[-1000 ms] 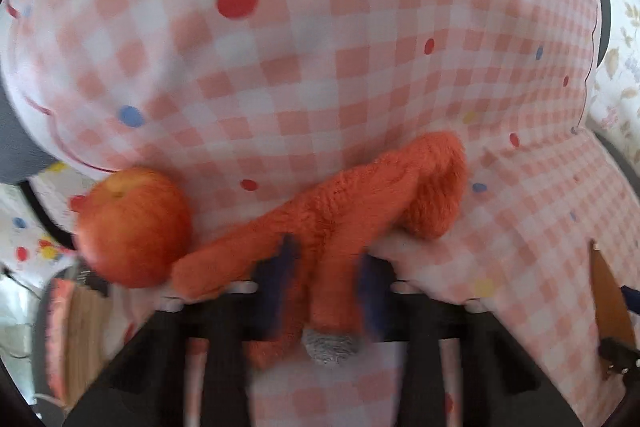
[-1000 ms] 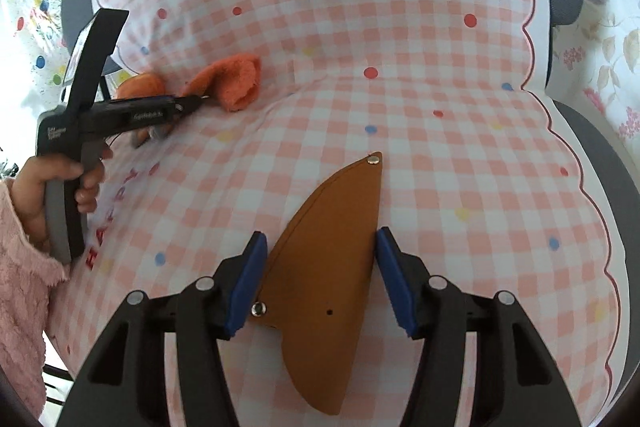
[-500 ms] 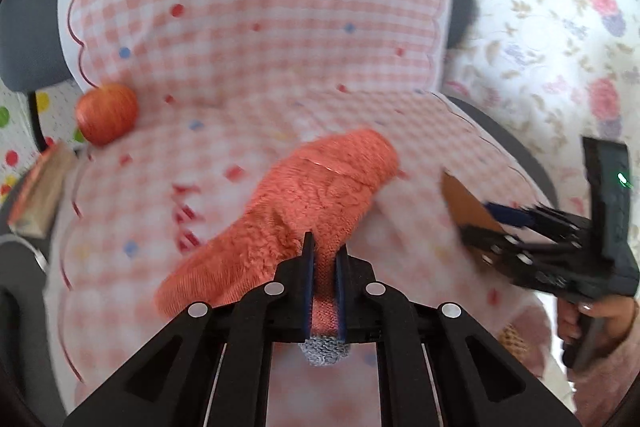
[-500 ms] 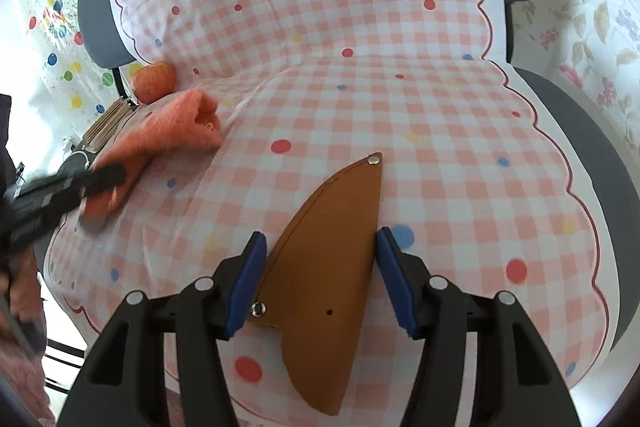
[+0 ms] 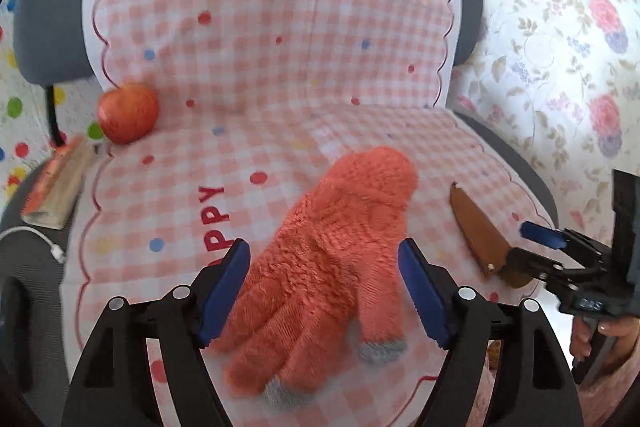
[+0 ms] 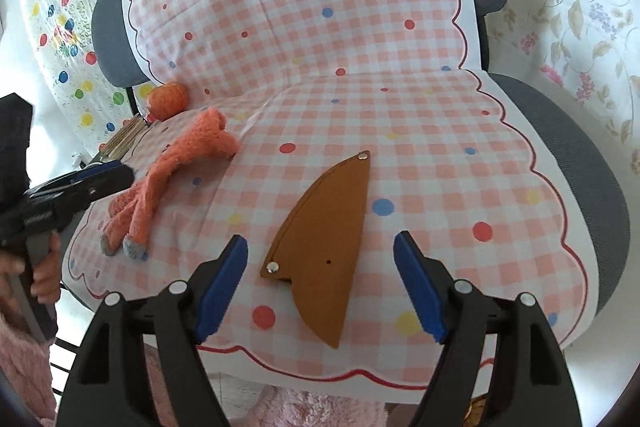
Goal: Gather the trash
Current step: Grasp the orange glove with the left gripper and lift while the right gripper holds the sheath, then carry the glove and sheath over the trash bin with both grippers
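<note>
**Both grippers open over the checked seat cover**

A chair is draped with a pink checked cover (image 5: pixel 280 67), taken here as the landmark. At the cover's far left edge, off the fabric, a flat packet (image 5: pixel 54 189) is seen on the grey seat, with a white cable (image 5: pixel 40 239) just below it. An apple (image 5: pixel 128 113) rests at the cover's left side, in the crease where back meets seat.

Near the front of the cover, left of its middle, an orange glove (image 5: pixel 332 251) lies flat, its grey-tipped fingers (image 5: pixel 288 393) pointing toward the front edge. The left gripper (image 5: pixel 324 291) is held open above it, one blue pad on each side of the glove; no contact can be made out.

Toward the cover's front right, a brown leather sheath (image 6: pixel 324 239) lies flat, tip pointing toward the chair back. The right gripper (image 6: pixel 320 287) is spread wide around the sheath's broad end, with neither pad touching it. Glove and sheath are seen apart, with bare checked fabric between them.

Floral fabric (image 5: pixel 560 47) is seen beyond the cover's right side.
</note>
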Motion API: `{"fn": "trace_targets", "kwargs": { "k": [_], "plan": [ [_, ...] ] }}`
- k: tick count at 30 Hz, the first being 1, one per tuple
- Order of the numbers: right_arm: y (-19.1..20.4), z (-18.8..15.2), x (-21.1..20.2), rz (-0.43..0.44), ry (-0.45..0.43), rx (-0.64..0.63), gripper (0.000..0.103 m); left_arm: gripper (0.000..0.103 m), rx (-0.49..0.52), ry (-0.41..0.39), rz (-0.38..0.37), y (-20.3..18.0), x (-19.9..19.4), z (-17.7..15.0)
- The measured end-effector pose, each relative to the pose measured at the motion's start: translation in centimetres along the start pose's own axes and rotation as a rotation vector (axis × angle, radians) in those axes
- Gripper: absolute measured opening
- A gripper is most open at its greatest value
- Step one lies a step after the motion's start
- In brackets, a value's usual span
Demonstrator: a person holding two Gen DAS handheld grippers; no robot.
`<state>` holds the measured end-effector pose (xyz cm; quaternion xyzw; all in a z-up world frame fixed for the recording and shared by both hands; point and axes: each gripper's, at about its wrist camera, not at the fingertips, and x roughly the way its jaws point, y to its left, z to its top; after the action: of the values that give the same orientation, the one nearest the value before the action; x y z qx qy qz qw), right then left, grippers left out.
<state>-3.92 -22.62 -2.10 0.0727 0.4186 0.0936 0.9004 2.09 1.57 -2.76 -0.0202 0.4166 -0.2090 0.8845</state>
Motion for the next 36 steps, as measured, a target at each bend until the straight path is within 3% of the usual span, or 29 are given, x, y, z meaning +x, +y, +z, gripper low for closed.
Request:
{"fn": "trace_targets", "kwargs": {
  "k": [2,4,9,11,13,15,18,22,23,29,36],
  "plan": [
    [-0.1,-0.1,-0.1,0.0,-0.002,0.005,0.074,0.077,0.011,0.026,-0.028,0.0,1.1,-0.1],
    [-0.1,0.0,-0.3,-0.003,-0.004,0.006,0.074,0.076,0.017,0.059,0.001,0.0,2.5,-0.2],
    [0.1,-0.1,-0.4,-0.009,-0.007,-0.003,0.074,0.072,0.078,0.051,0.046,-0.5,3.3,-0.8],
    [0.3,-0.1,-0.4,-0.009,-0.009,-0.006,0.074,0.061,0.094,0.043,0.05,-0.9,2.8,-1.1],
    [0.4,-0.1,-0.4,-0.011,-0.01,-0.012,0.074,0.036,0.084,0.036,0.024,-1.0,2.2,-1.2],
    [0.6,-0.1,-0.4,-0.014,-0.009,-0.021,0.074,0.021,0.083,0.026,0.008,-1.4,1.6,-1.3],
    [0.9,-0.2,-0.5,-0.031,-0.011,-0.035,0.074,0.018,0.092,-0.018,0.041,-2.3,0.5,-1.6],
    [1.4,-0.8,-0.2,-0.044,-0.005,-0.044,0.073,0.018,0.034,-0.085,0.008,-3.6,-1.9,-2.0],
    [1.6,-0.9,0.0,-0.044,0.003,-0.043,0.068,0.018,0.031,-0.094,0.0,-4.0,-2.1,-2.1],
    [1.9,-0.3,1.5,-0.073,0.012,-0.018,0.066,0.018,0.068,-0.078,-0.015,-6.2,-1.4,-2.9],
    [1.8,1.0,4.2,-0.139,0.049,0.017,0.066,0.018,0.061,-0.059,-0.003,-5.9,-1.1,-3.3]
  ]
}}
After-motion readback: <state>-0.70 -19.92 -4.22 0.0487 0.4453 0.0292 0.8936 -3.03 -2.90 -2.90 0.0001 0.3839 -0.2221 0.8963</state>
